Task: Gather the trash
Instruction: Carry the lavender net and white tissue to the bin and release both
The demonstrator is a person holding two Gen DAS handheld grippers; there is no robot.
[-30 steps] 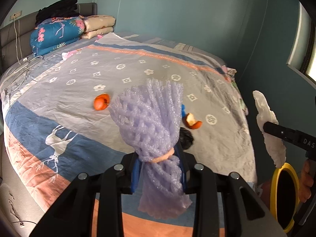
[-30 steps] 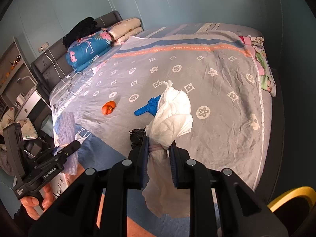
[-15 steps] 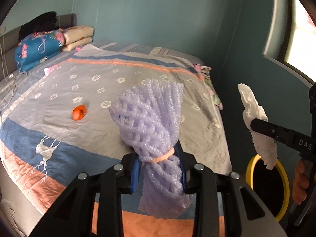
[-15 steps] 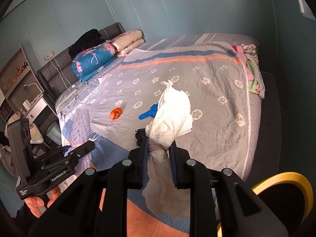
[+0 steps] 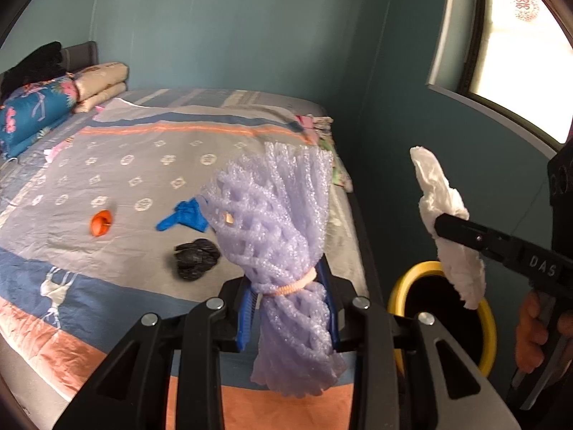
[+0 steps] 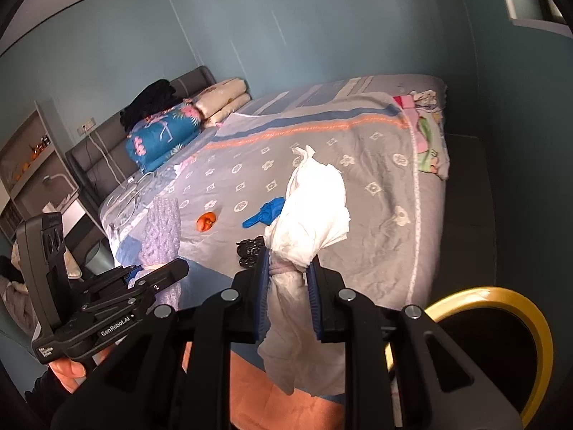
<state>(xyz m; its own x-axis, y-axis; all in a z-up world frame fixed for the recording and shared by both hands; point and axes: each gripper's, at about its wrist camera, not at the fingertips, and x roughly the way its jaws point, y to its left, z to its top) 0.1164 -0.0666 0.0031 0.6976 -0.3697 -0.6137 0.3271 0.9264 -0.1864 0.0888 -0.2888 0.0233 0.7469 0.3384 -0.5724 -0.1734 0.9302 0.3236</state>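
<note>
1. Left gripper [image 5: 290, 308]: jaws clamped on a purple foam net [image 5: 275, 222], pinched at its banded waist. Net's long axis runs up-down through the jaws, flared top above, tail hanging below.
2. Right gripper [image 6: 288, 295]: jaws clamped on a white tissue wad [image 6: 311, 211], also gripped at a narrow waist; long axis vertical, loose tail drooping under the jaws.
3. Key relation: yellow-rimmed bin [image 5: 401, 286] sits lower right of the left wrist frame, on the floor just beside the bed's near corner. In that view the tissue wad [image 5: 447, 222] hangs right above the bin's mouth, w/ its lower end overlapping the rim line. So the right gripper [image 5: 435, 223] looks the nearer one; my guess is it drops first.
4. The net is left of the bin in the left wrist view, over the bed edge rather than over the opening. It prob. needs to go rightward and a bit down before letting go.
5. Right wrist view: the bin [image 6: 501, 294] shows at lower right, partly cut by the frame edge; the left gripper [image 6: 164, 274] w/ the net [image 6: 161, 229] is at lower left.
6. Bin contents: inside reads black, can't tell if anything's in there.
7. Left on the bed [image 5: 107, 136], mid-frame: orange peel [image 5: 101, 223], blue glove [image 5: 186, 215], black crumpled bag [image 5: 197, 258], all apart from each other. Judged: more trips needed after this one.
8. Risk: both items are light and floppy, could catch the rim or drift off.
</note>
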